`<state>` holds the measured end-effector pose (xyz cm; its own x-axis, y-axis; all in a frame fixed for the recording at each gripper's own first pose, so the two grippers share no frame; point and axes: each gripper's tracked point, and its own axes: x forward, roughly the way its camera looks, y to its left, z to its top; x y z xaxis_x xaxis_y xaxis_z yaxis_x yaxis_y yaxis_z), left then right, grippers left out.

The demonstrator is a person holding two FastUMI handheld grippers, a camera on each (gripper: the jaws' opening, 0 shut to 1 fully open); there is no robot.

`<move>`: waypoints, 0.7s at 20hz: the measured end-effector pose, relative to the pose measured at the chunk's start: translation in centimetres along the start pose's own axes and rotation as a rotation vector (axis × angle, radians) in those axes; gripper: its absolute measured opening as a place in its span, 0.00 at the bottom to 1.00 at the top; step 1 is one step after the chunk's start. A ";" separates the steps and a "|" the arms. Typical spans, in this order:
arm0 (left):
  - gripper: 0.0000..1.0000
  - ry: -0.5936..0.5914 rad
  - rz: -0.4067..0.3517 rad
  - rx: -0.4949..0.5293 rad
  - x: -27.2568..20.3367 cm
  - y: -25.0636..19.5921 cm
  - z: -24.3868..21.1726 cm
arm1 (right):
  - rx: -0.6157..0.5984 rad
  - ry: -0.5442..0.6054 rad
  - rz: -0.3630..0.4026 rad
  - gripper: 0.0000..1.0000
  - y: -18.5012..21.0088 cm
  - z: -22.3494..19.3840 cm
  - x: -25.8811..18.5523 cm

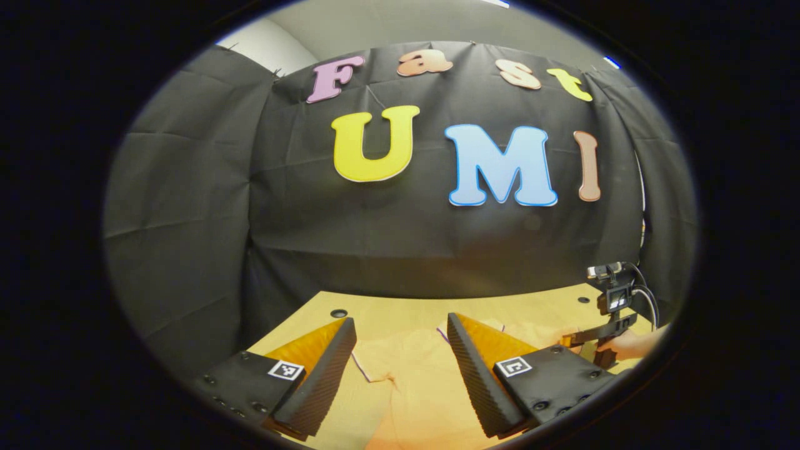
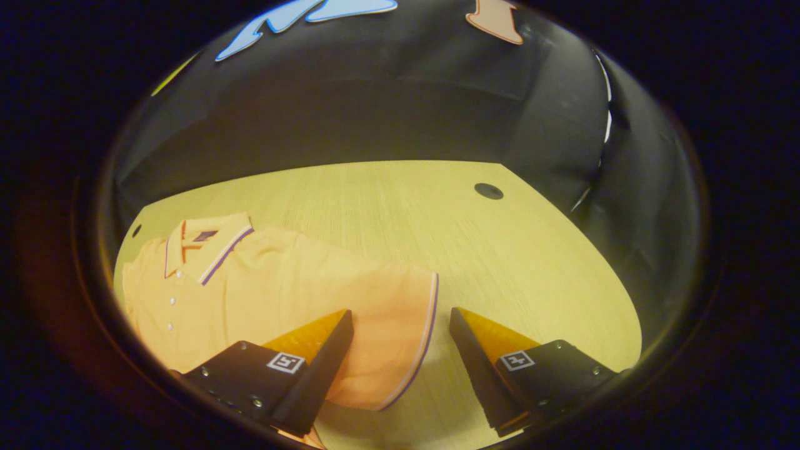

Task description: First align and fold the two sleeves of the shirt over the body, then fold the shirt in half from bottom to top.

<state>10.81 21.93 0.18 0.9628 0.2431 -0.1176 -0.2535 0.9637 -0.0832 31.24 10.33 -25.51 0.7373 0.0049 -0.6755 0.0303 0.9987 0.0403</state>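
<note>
both views were dim and warm-tinted, with strong fisheye bending toward the edges. in the left gripper view, light fell from above and the table (image 1: 400, 312) glowed yellow at lower centre. the right gripper view was softer, its shirt (image 2: 281, 294) slightly blurred, the rim darkly vignetted.

shirt (image 2: 262, 294) hem cut off below.

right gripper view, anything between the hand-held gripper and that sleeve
Nothing visible. The right hand-held gripper is open above the shirt's sleeve, whose striped cuff lies between the fingers. Around it there is bare table.
</note>
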 end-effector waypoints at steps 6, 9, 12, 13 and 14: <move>0.95 0.006 0.010 -0.009 -0.1 0.7 -0.2 | 0.052 0.025 0.054 0.61 1.1 -0.4 0.0; 0.96 0.004 0.014 -0.010 -0.4 1.0 -0.3 | 0.076 0.038 0.064 0.23 1.4 -0.6 -0.2; 0.96 0.006 0.020 -0.017 -0.6 1.5 -0.4 | 0.093 0.047 0.055 0.10 1.4 -0.3 -0.2; 0.96 0.006 0.022 -0.020 -0.7 1.6 -0.4 | 0.105 0.048 0.055 0.04 1.6 -0.3 -0.4; 0.95 0.005 0.024 -0.022 -0.8 1.8 -0.4 | 0.115 0.052 0.052 0.04 1.7 0.0 -0.6</move>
<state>9.56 23.42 -0.24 0.9559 0.2660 -0.1247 -0.2790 0.9549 -0.1019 30.85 12.01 -25.09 0.7044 0.0623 -0.7071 0.0722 0.9847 0.1586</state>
